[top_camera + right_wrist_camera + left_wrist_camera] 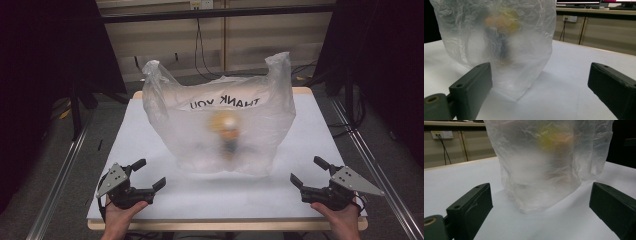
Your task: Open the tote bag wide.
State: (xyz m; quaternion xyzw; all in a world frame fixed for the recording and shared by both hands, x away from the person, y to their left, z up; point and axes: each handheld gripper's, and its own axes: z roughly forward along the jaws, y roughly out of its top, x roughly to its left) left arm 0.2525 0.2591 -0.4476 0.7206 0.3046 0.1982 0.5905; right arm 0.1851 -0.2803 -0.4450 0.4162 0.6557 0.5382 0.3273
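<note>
A translucent plastic bag [220,120] printed with "THANK YOU" stands upright in the middle of the white table [150,145], its two handles sticking up. Through the plastic I make out a blurred object [227,135] with yellow, orange and dark parts. The left gripper [149,174] rests open near the front left corner, jaws spread and pointing toward the bag [544,167]. The right gripper [309,171] sits open near the front right corner, also facing the bag [499,42]. Neither gripper touches the bag, and both hold nothing.
Bare white tabletop [456,177] lies between each gripper and the bag. Metal rails [60,175] run along both sides of the table. Cables [200,45] hang down the back wall, and a wall socket [570,18] with cabinets sits behind the table.
</note>
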